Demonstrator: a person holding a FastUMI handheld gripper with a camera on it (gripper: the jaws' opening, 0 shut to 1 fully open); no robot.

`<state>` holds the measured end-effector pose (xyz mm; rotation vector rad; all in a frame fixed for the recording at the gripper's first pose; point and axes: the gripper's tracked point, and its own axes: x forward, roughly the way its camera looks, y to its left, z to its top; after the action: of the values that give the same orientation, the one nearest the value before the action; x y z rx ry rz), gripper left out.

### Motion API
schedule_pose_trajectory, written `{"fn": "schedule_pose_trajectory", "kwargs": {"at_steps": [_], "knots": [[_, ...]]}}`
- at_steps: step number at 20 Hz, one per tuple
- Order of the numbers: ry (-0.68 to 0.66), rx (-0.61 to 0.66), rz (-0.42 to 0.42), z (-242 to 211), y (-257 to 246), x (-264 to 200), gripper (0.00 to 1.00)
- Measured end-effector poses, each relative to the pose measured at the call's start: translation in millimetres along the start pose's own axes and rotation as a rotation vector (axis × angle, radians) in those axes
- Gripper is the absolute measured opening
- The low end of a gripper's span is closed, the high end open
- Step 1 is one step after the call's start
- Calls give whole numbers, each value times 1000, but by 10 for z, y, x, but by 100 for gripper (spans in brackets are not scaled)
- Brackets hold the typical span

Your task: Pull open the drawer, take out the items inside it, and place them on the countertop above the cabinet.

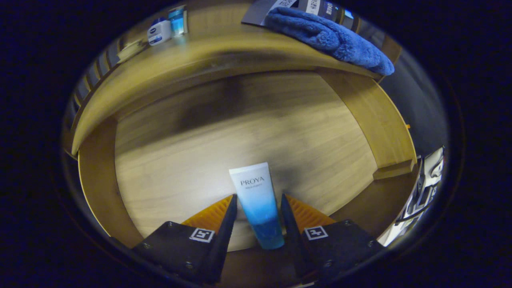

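Observation:
A white-and-blue tube (256, 196) lies on the pale wooden floor of the open drawer (240, 132), cap end toward me. My gripper (258, 196) straddles the tube's lower half with one finger on each side. The left finger meets the tube's edge, and a thin dark gap shows beside the right finger, so the gripper is open. Beyond the drawer, the wooden countertop (208, 48) runs above the cabinet front.
On the countertop lie a fluffy blue towel (332, 38) at the right, and a small white jar (159, 32) with a blue bottle (177, 21) at the far left. Drawer side walls (96, 176) (380, 120) flank the floor. Something white (424, 188) stands outside the drawer, right.

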<state>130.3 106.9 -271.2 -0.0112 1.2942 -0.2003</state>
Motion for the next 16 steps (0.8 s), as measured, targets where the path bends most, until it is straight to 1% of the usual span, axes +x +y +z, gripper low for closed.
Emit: {"fn": "schedule_pose_trajectory", "kwargs": {"at_steps": [1, 2, 4, 5, 8, 10, 13, 16], "knots": [[12, -3, 1, -34, 2, 10, 67], [1, 9, 22, 11, 31, 47, 67], [-7, 17, 25, -23, 43, 26, 53], [-10, 22, 24, -24, 44, 25, 54], [-57, 43, 17, 14, 58, 7, 48], [-102, 58, 8, 84, 52, -36, 47], [-206, 96, 48, 244, 56, -123, 47], [-341, 122, 70, 434, 63, -388, 47]]}}
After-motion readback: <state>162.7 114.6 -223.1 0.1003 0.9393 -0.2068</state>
